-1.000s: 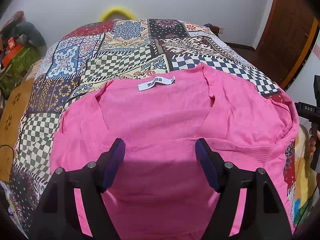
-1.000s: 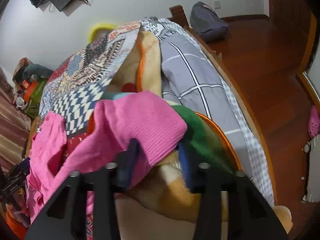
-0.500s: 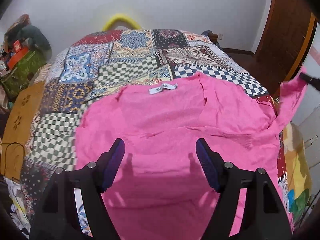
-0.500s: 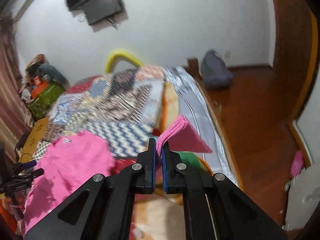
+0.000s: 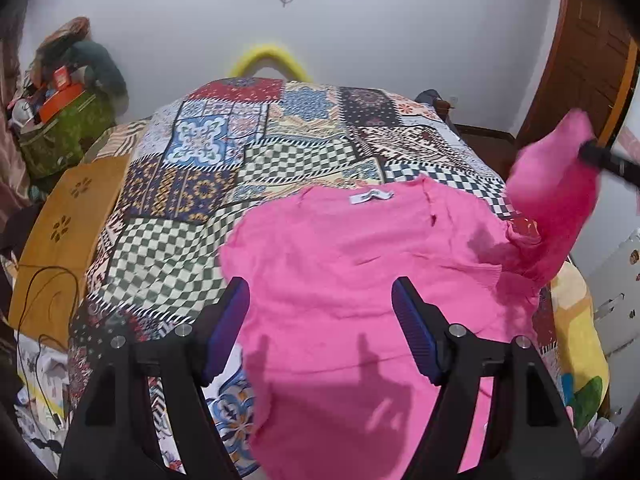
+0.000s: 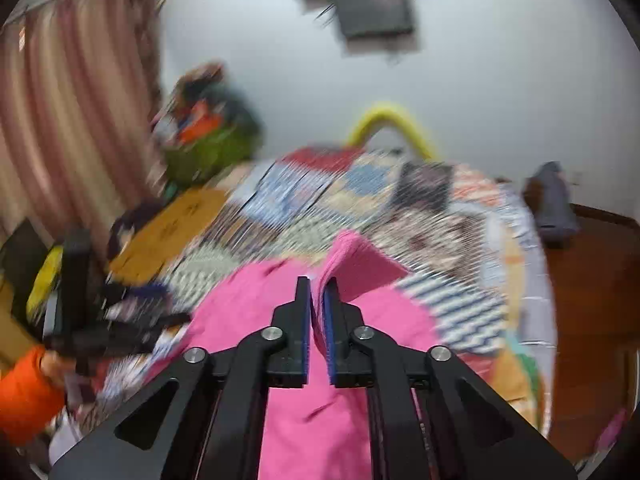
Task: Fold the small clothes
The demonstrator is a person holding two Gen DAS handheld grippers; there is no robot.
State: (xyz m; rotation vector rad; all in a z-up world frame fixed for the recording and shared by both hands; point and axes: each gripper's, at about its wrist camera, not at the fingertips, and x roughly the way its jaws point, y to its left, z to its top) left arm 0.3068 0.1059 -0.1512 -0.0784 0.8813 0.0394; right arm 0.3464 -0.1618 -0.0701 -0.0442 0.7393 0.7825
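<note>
A pink knit sweater point(image 5: 360, 280) lies spread on the patchwork bedspread point(image 5: 240, 160), its white neck label point(image 5: 370, 197) at the far side. My left gripper point(image 5: 320, 312) is open and empty, hovering above the sweater's near part. My right gripper point(image 6: 317, 292) is shut on the sweater's sleeve point(image 6: 352, 256) and holds it lifted over the garment. In the left wrist view the raised sleeve point(image 5: 556, 184) hangs at the right, with the right gripper's black tip point(image 5: 600, 158) pinching it. The right wrist view is motion-blurred.
A yellow headboard arch point(image 5: 270, 60) and white wall stand behind the bed. A wooden side table point(image 5: 68, 232) and a green bag point(image 5: 64, 128) are at the left. A wooden door point(image 5: 592, 68) is at the right. The person's orange-sleeved arm point(image 6: 24, 392) shows at the left.
My right gripper, shut on the sleeve, has swung it up and leftward over the sweater. My left gripper stayed open and rose a little, so the sweater looks farther away.
</note>
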